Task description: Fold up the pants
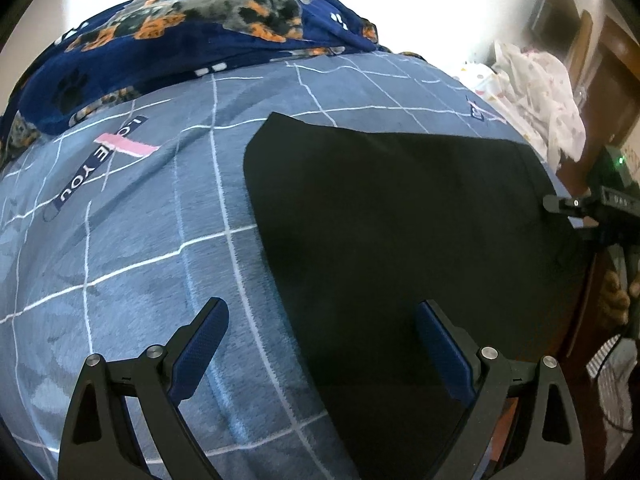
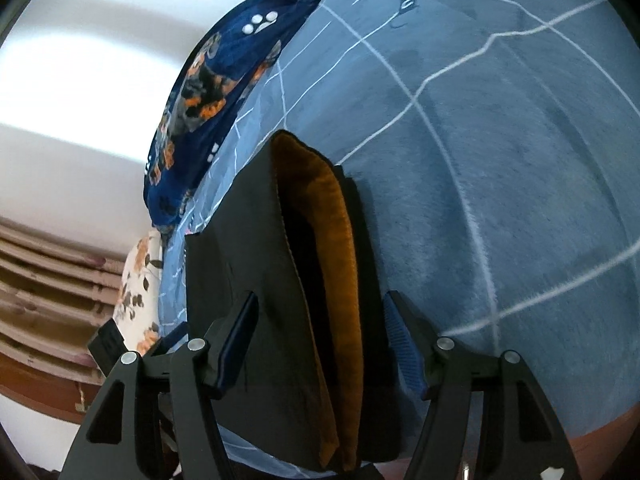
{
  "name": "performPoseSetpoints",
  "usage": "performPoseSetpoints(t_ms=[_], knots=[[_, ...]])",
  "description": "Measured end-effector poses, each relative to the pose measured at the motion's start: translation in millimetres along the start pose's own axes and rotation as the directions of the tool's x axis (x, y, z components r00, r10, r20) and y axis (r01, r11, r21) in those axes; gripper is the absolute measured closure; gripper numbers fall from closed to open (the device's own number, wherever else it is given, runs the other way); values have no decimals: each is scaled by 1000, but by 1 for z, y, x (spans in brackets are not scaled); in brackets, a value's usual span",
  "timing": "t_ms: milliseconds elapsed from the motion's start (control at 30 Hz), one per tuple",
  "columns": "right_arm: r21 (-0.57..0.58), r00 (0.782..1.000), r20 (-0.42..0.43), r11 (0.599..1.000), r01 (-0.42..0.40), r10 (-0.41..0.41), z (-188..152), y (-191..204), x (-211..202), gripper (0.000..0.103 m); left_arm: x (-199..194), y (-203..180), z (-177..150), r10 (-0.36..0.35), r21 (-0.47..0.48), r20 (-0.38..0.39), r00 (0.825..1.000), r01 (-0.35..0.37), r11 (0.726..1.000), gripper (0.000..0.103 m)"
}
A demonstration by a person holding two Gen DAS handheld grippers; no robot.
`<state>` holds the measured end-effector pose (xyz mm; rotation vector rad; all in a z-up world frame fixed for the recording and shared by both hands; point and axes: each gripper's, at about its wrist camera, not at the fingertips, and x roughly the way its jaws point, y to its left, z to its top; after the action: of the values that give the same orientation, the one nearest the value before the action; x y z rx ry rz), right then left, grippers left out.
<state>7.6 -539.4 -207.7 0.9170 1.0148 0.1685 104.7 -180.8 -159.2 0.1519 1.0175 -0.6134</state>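
Grey-blue checked bedspread (image 1: 132,240) fills the foreground of the left wrist view, white grid lines running across it, a "LOVE YOU" label (image 1: 100,160) printed toward the far left. The black pants (image 1: 400,216) lie flat along the bed's right edge, folded into a broad dark panel, with bare bedspread wide open to their left. At the far edge a navy dog-print blanket (image 1: 192,36) is bunched up against the pale wall, and past the far right corner sits a white patterned cloth heap (image 1: 540,100) beside brown wooden furniture.

Left gripper (image 1: 322,344) hangs over the pants' near left border, jaws spread wide, one blue pad (image 1: 204,348) above the bedspread, the other above black fabric; nothing between them.

Over to the right wrist view: right gripper (image 2: 318,340) is parted around the pants' (image 2: 248,264) near end, where an orange fleece lining (image 2: 340,248) shows in the opening. Its fingers straddle the fabric; whether they touch it, I cannot tell. Beyond, the blanket (image 2: 224,92) again, and a floral pillow (image 2: 136,288) at the bed's left edge.
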Motion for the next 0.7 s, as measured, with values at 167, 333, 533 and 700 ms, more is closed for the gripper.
performPoseSetpoints(t_ms=[167, 333, 533, 700], knots=[[-21, 1000, -30, 1000, -6, 5, 7, 2, 4, 40, 5, -3, 2, -1, 14, -6, 1000, 2, 1000, 9], [-55, 998, -60, 998, -13, 9, 12, 5, 9, 40, 12, -2, 6, -19, -2, -19, 1000, 19, 1000, 9], [-56, 989, -130, 995, -77, 69, 18, 3, 15, 38, 24, 1, 11, -148, -21, -51, 988, 147, 989, 8], [-1, 954, -213, 976, -216, 211, 22, 0, 28, 37, 27, 17, 18, -394, -81, -23, 919, 391, 917, 8]])
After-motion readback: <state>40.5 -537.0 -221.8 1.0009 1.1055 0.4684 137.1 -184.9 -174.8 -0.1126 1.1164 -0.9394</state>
